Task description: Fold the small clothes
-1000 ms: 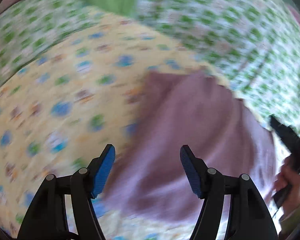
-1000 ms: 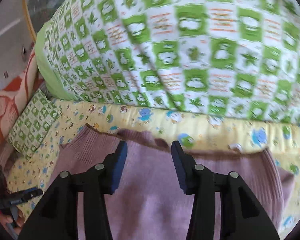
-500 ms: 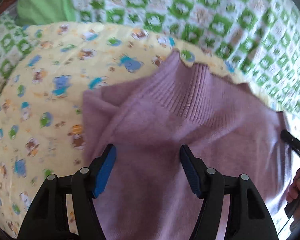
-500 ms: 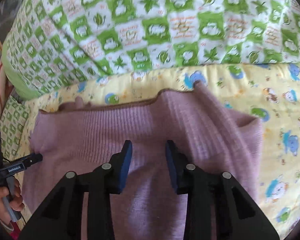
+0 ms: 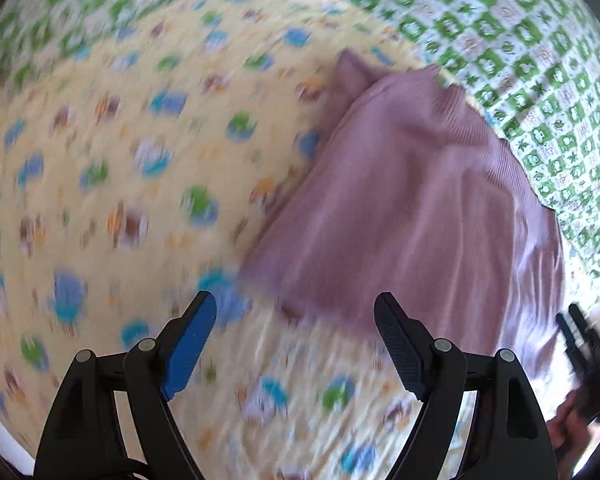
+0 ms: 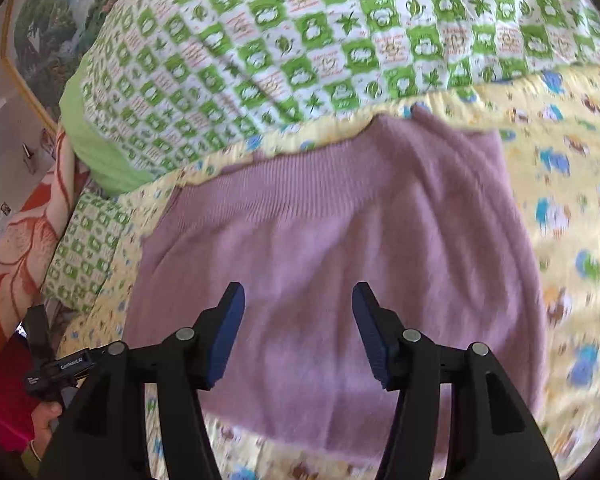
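Sweater (image 5: 412, 208), mauve knit and small, lies flat on a yellow sheet (image 5: 100, 152) printed with cartoon animals. From the left wrist camera, badly blurred by motion, it sits up and to the right, its ribbed band toward a green-and-white checked quilt (image 5: 520, 60). The left gripper (image 5: 296, 340) hovers off the garment's near left corner, over bare sheet. Its jaws have just been opening and now stand wide with nothing between them. Half a second ago the knit filled the space ahead of them; now they are clear of it. The other gripper (image 5: 584, 348) shows at the right edge.

From the right wrist camera, the sweater (image 6: 340, 248) spreads across the middle, ribbed band (image 6: 300, 176) nearest the quilt (image 6: 300, 40), its right side doubled inward. The right gripper (image 6: 298, 328) hangs over the cloth, and its jaws have just been opening too, now moderately apart and pinching nothing. The left-hand tool (image 6: 56, 368) sits at lower left.

Both grips look released, so one fold seems laid down and the next one needs a fresh hold.
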The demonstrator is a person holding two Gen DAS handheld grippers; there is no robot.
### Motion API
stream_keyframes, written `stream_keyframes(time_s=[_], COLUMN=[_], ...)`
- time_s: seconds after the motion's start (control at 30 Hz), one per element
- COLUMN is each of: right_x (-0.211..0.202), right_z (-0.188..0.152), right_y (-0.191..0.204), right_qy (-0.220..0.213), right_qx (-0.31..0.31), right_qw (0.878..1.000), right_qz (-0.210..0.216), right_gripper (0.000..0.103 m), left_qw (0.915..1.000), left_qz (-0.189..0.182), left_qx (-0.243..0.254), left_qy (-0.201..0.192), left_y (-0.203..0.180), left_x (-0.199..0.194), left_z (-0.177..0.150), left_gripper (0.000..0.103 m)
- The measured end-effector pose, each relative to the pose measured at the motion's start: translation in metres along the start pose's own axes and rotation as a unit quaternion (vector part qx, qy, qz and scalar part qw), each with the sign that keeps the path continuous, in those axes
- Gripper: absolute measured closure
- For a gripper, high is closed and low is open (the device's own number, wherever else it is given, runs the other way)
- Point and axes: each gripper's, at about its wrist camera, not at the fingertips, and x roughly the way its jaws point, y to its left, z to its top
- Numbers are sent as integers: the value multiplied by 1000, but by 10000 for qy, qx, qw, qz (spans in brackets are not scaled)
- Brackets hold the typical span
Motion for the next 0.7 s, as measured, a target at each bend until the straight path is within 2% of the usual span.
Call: stream_keyframes(time_s=[0.13, 0.27, 0.37, 0.5, 0.53, 0.57, 0.6, 0.67, 0.7], right_x=[-7, -11, -17, -26, -28, -29, -30, -32, -33], right_z=[-35, -55, -62, -67, -69, -70, -72, -74, -75], right_y=[6, 5, 9, 13, 14, 13, 13, 10, 7], right_qy=[177, 370, 408, 384, 380, 377, 374, 378, 371], right_qx=[184, 473, 494, 397, 389, 392, 397, 448, 511], right_qw=[9996, 9981, 9978, 9983, 9984, 9984, 9984, 9982, 9979], right_qz=[79, 139, 182, 159, 143, 125, 112, 112, 122], right_gripper=[45, 45, 45, 45, 45, 45, 45, 45, 45], left_qw=[9974, 9937, 9905, 9890, 9891, 9893, 9894, 9885, 9898], left_qz=[-415, -706, -798, -731, -719, -731, -799, -1000, -963], left_qx=[-523, -853, -1117, -1278, -1269, -1241, -1198, -1125, -1026], left_qy=[267, 165, 85, -135, -208, -224, -199, -127, -199], left_y=[11, 11, 10, 4, 1, -2, -5, -10, -15], left_x=[14, 23, 33, 40, 41, 43, 46, 49, 46], left_z=[-12, -6, 6, 19, 22, 25, 28, 31, 32], left_gripper=[21, 21, 18, 20, 25, 43, 66, 84, 87])
